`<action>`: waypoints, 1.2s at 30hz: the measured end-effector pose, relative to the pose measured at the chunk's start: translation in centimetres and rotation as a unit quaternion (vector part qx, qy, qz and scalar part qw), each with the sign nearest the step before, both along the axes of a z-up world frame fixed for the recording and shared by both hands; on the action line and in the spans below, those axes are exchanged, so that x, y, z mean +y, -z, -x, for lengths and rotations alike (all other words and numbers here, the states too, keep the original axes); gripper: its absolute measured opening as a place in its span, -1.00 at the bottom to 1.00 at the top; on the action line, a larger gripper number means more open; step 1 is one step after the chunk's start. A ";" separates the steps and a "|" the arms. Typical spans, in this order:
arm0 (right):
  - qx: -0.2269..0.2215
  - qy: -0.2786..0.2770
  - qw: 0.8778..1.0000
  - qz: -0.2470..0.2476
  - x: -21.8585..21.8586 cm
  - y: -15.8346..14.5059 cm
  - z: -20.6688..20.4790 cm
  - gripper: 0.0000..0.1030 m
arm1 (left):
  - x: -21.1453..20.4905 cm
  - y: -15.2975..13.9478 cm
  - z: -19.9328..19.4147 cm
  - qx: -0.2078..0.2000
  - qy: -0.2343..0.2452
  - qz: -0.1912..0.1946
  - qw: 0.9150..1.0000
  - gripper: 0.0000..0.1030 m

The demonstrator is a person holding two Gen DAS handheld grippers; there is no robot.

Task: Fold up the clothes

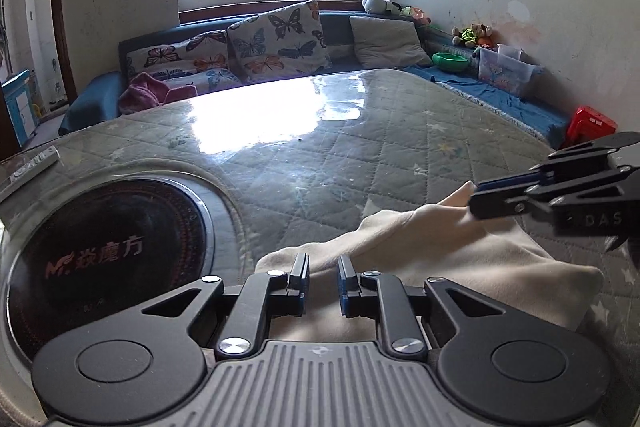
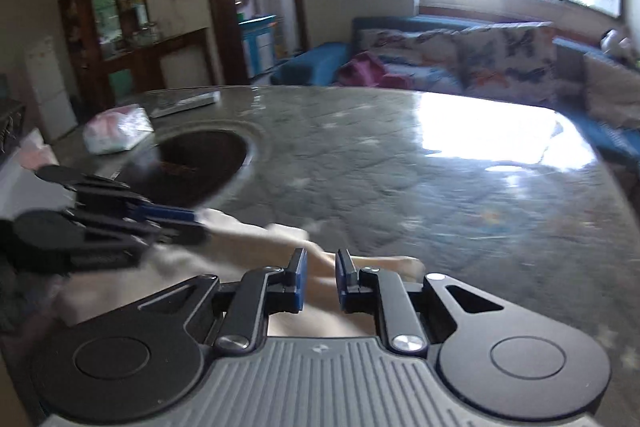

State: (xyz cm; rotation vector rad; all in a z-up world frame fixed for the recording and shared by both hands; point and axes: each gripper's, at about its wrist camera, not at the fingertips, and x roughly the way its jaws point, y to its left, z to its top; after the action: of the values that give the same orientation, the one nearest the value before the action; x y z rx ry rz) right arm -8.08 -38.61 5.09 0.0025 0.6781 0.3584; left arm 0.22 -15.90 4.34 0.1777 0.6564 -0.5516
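A cream garment [image 1: 440, 251] lies bunched on the quilted table top [image 1: 340, 155], near its front edge. My left gripper [image 1: 323, 265] hovers over the garment's near left part with a narrow gap between its jaws, nothing in them. My right gripper [image 1: 476, 197] comes in from the right, its tips at the garment's far fold. In the right wrist view the right gripper [image 2: 322, 261] also shows a narrow gap, with the cream cloth [image 2: 256, 239] beneath it. The left gripper [image 2: 196, 221] shows blurred at the left there.
A round black induction plate [image 1: 104, 259] is set in the table at the left. A remote [image 1: 34, 165] and a white plastic bag [image 2: 116, 131] lie at the table's far left. A blue sofa with butterfly cushions [image 1: 276, 39] runs behind the table.
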 end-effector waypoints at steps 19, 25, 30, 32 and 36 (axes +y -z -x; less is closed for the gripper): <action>0.020 -0.013 0.998 0.050 2.3 1.9 -1.4 -0.73 | -0.1 -0.6 0.0 0.012 -0.015 0.025 1.000 -0.66; 0.001 -0.024 0.999 0.037 2.0 0.5 0.2 -0.71 | 1.8 -1.6 3.1 0.008 -0.011 0.036 0.999 -0.66; -0.012 -0.045 0.998 0.033 1.9 -0.5 3.1 -0.70 | 3.4 -1.3 5.6 0.012 -0.017 0.035 0.999 -0.66; -0.013 -0.049 0.998 0.027 1.8 -0.4 4.2 -0.70 | 4.1 -1.1 6.3 0.015 -0.023 0.041 0.999 -0.66; -0.022 -0.053 0.998 0.029 1.7 0.1 6.0 -0.70 | 4.8 -0.8 7.2 0.016 -0.036 0.046 0.998 -0.66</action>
State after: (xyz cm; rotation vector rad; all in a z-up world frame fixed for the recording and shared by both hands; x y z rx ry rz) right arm -14.05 -36.87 4.96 -0.0961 0.6460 0.4398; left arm -7.01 -11.12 5.10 0.0589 0.6653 -0.5158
